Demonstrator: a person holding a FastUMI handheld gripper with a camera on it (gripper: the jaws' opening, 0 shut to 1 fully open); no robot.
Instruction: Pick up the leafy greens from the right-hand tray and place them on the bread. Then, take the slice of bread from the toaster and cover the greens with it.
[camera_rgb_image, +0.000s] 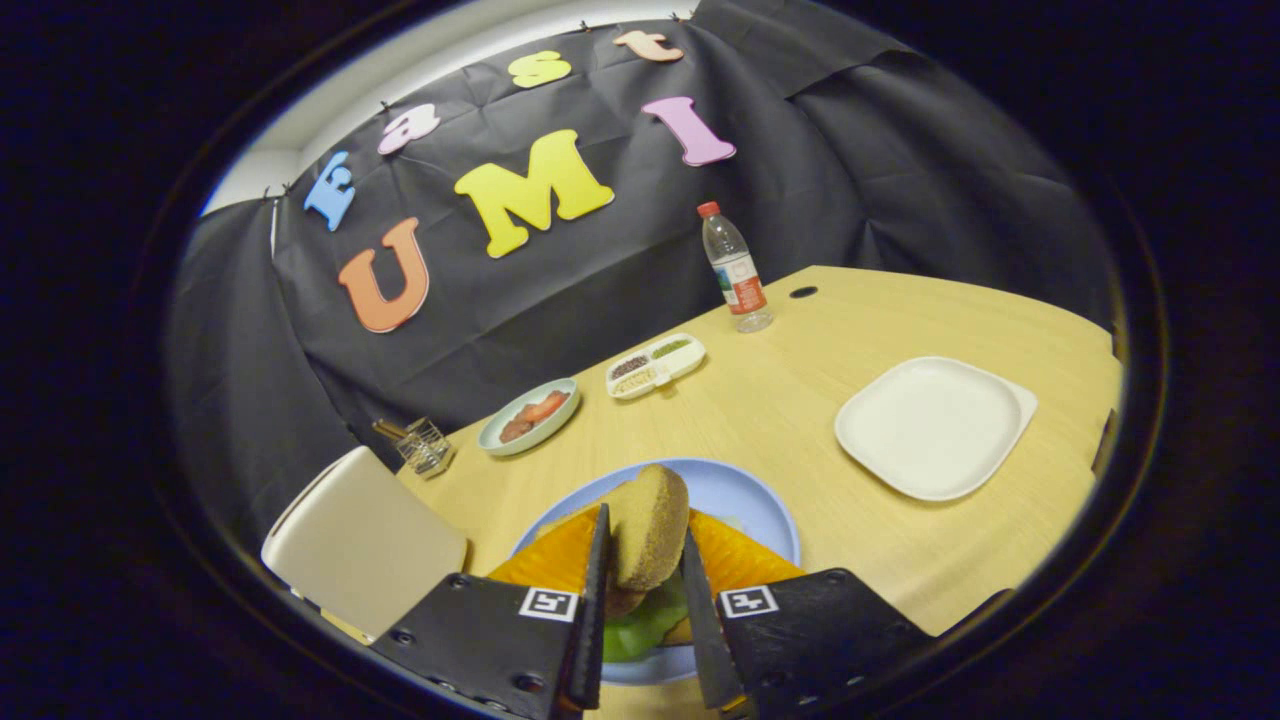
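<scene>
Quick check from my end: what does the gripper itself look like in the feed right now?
The gripper has two flat, thin, blade-like fingers on wide angular mounting blocks. Each block carries a small square black-and-white tag near its finger, and the one by the white box shows round screw heads along its edge. No cables or sleeve visible.

Gripper (645, 600) fingers clamped the bread slice (648, 525) on both sides, no gap left between them. Blue plate (745, 495) with greens (640, 625) lay right below. Toaster (365, 545) stood close on the left. Bare table (790, 400) ran open ahead and to the right, up to the white tray (935, 425). Small plate (528, 415), divided dish (655, 365), bottle (735, 268) and wire holder (422, 445) lined the far edge.
</scene>
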